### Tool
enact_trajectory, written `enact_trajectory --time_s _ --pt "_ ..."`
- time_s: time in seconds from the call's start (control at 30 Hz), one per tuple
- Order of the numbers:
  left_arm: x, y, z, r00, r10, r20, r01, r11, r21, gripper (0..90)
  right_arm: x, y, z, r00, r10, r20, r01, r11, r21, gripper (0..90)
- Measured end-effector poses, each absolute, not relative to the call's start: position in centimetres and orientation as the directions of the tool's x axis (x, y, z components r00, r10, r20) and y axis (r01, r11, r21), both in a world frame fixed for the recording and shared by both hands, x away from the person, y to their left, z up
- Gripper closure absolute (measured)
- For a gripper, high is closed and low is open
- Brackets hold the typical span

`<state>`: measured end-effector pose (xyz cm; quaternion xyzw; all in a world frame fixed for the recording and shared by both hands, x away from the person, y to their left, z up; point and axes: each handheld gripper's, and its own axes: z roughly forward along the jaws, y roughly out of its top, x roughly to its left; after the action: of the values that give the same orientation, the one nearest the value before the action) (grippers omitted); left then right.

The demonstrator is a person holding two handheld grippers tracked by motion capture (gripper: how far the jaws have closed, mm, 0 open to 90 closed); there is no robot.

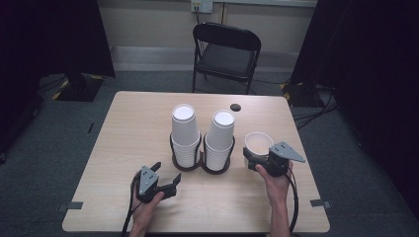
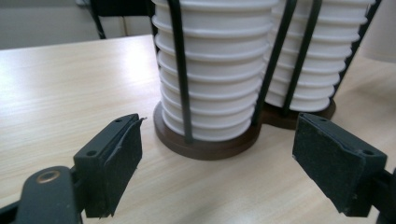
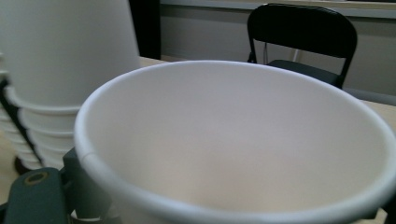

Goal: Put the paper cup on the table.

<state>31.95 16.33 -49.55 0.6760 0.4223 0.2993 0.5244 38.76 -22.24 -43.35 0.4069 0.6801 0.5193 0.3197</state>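
Observation:
Two stacks of upside-down white paper cups stand mid-table, each in a dark wire holder: the left stack and the right stack. My left gripper is open near the front edge, pointing at the left holder. In the left gripper view its jaws stand wide apart before the left stack and its brown base. My right gripper is shut on a single upright white cup, right of the stacks. That cup's open mouth looms in the right gripper view.
The light wooden table has a small dark round spot near its far edge. A black folding chair stands behind it. Grey tape marks sit at the front corners. Black curtains hang on both sides.

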Motion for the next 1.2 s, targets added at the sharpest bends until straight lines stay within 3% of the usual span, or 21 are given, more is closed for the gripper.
enact_trajectory --time_s 0.2,0.37,0.5,1.2 --pt "31.4 16.1 -49.6 0.446 0.895 0.002 0.209 -0.106 0.972 15.8 40.4 -22.6 -44.6 -0.428 0.904 -0.003 0.246 0.119 0.962 11.8" --pt "31.5 16.7 -49.7 0.454 0.889 -0.057 0.221 -0.051 0.974 15.9 41.7 -22.4 -45.6 -0.406 0.914 -0.002 0.254 0.115 0.96 11.7" --pt "31.4 16.4 -49.7 0.448 0.894 -0.027 0.205 -0.072 0.976 16.2 42.5 -22.5 -46.4 -0.397 0.918 0.005 0.277 0.115 0.954 11.7" --pt "31.1 16.6 -49.7 0.434 0.9 -0.046 0.187 -0.04 0.981 17.5 43.0 -22.7 -47.4 -0.365 0.931 0.025 0.36 0.116 0.926 11.0"
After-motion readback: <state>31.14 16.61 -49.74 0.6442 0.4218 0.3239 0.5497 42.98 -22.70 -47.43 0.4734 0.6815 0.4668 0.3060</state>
